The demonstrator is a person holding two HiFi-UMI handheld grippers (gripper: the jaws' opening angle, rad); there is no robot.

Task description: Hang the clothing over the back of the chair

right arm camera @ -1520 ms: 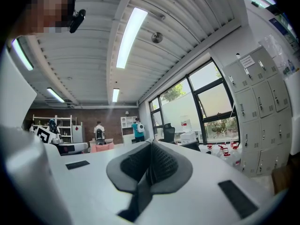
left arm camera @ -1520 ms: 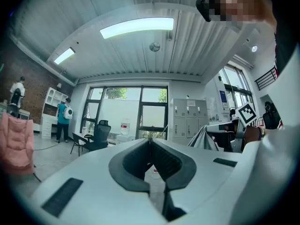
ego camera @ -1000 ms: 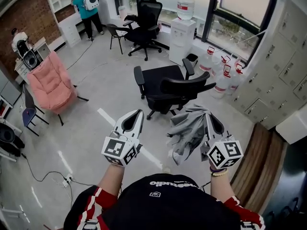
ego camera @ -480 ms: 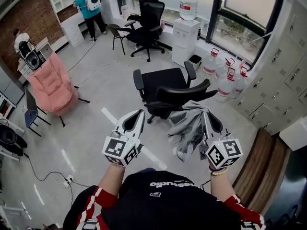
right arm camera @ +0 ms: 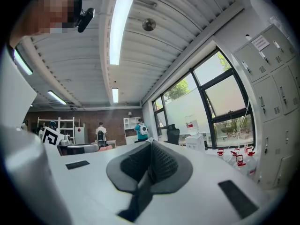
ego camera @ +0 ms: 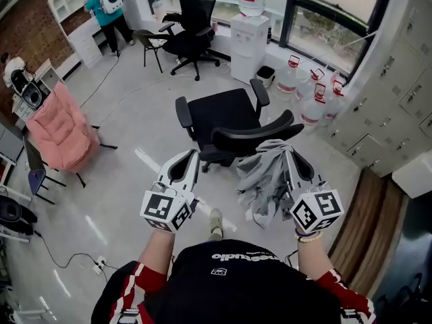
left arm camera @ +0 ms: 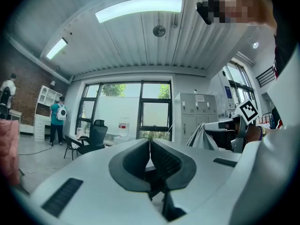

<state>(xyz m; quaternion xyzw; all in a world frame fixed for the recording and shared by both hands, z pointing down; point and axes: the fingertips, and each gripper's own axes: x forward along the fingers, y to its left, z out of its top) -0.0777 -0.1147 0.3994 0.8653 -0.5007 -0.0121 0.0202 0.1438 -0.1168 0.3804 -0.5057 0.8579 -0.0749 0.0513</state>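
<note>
Left gripper (ego camera: pixel 192 156) was held level in front of the body, jaws pressed together with nothing between them. Right gripper (ego camera: pixel 290 155) was alongside it, jaws almost closed and pinching the grey clothing (ego camera: pixel 263 181). The garment hung bunched from the jaw tips on the inner side, between the two grippers and clear of the left one. In the right gripper view a dark strip (right arm camera: pixel 138 196) ran down from between the pads (right arm camera: pixel 164 161); probably a fold of the same garment, too blurred to confirm. One shoe (ego camera: pixel 215 223) showed on the floor (ego camera: pixel 128 201) below the grippers.

Just beyond the jaw tips stood the black office chair (ego camera: pixel 226 110), its curved back (ego camera: pixel 253 132) nearest the person and its seat facing away. The clothing hung from the gripper and was not draped over that back.

Farther off: a pink chair (ego camera: pixel 57 130) at left, a second black chair (ego camera: pixel 189 36), a water dispenser (ego camera: pixel 248 42) by the window, water jugs (ego camera: pixel 304 93) beside it, grey lockers (ego camera: pixel 398 79) at right, and a person in a teal top (ego camera: pixel 104 9) at the far wall.
</note>
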